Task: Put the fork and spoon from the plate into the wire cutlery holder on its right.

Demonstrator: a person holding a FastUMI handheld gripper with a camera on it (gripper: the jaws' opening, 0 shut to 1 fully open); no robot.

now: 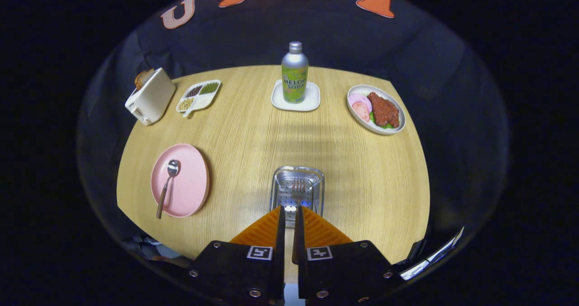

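A metal fork (pixel 298 188) is pinched by its handle in my gripper (pixel 290 209). Its tines point forward over the opening of the wire cutlery holder (pixel 276 182), which stands on the wooden table just ahead of the fingers. The gripper is shut on the fork, with the fingers almost touching. To the left of the holder lies a pink plate (pixel 191 184). A spoon (pixel 166 186) rests on it, bowl towards the far side and handle reaching over the plate's near rim.
At the far left stand a white toaster (pixel 151 97) with bread in it and a divided dish (pixel 199 96) of grains. A soda bottle (pixel 295 73) stands on a white coaster (pixel 311 101) at the far middle. A plate of food (pixel 376 109) sits far right.
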